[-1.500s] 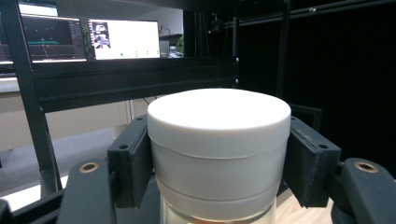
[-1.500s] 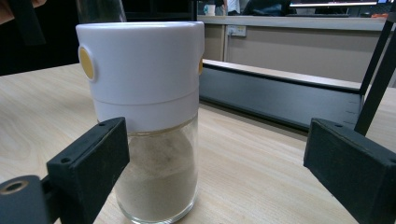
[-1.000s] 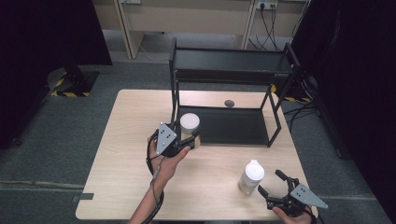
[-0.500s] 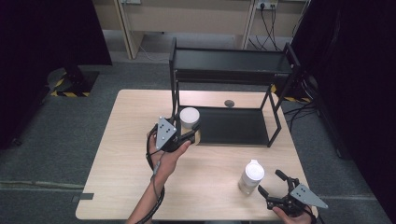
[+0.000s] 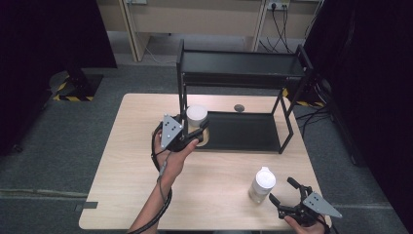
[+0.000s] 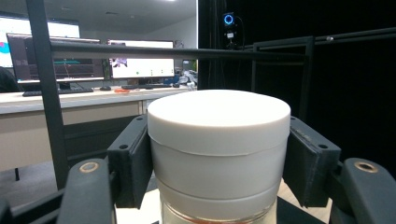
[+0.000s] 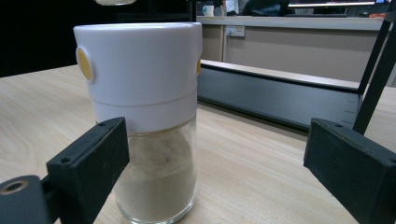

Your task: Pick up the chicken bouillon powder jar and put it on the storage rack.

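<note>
Jars are what this job is about, and it looks like they are going onto the black rack (image 5: 243, 73), though that is only my guess. From the high view, one white-lidded jar (image 5: 197, 117) is sitting in the left gripper (image 5: 202, 130) at the front left corner of the rack's bottom shelf, and the left hand (image 5: 170, 158) is reaching in from below. I think this jar is nearly placed, because it is at the shelf's edge and not yet let go. A second jar (image 5: 262, 184) is standing on the table (image 5: 122, 161), well apart from the rack, with the right gripper (image 5: 282, 191) just beside it, so that one is not yet picked up. A small dark round thing (image 5: 239, 107) is lying on the table behind the shelf. In the left gripper view, the two black jaws are pressing on both sides of the jar's white lid (image 6: 218, 140), holding it tight, and I cannot tell what is inside. In the right gripper view, the jaws are standing wide apart, the left one close to the glass jar (image 7: 149, 126), the right one far off. This jar is holding pale powder, filling about the lower half, under a white cap with yellow buttons.
</note>
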